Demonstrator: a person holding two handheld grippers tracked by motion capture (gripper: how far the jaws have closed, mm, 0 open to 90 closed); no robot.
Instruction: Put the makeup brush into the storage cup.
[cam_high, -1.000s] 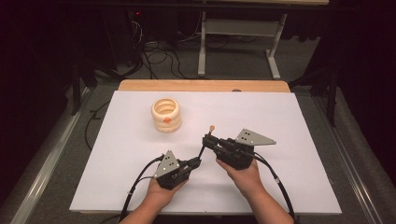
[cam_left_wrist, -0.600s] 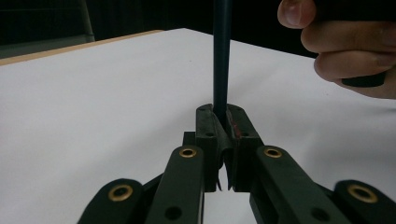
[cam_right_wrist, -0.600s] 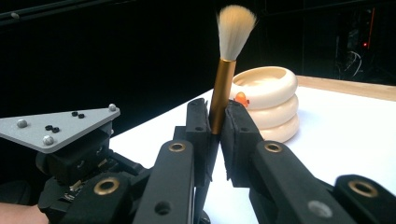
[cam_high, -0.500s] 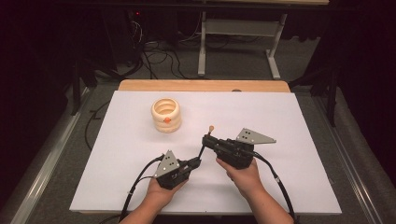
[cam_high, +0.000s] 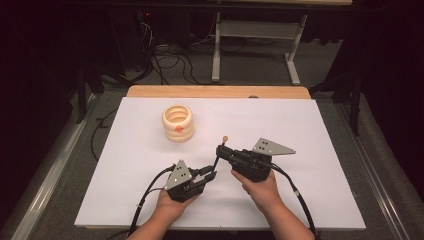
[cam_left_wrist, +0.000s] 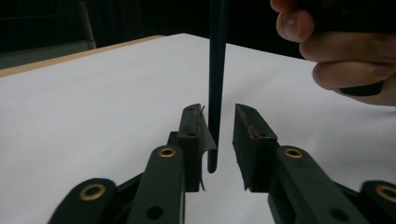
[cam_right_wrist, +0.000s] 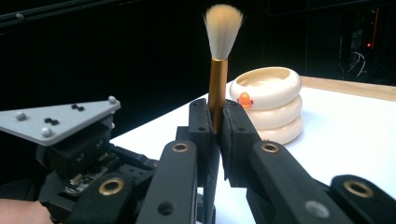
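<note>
- A white table top carries the scene; it looks like a white sheet laid over a wooden board, whose bare light-wood edge shows as a strip along the far side.
- 1 thing stands directly on the white surface: a cream holder shaped like 3 stacked rings, open at the top, with a small orange mark on its side. It sits in the far left part, well apart from every edge.
- Grey carpeted floor surrounds the table, with black cables lying on it beyond the far edge.
</note>
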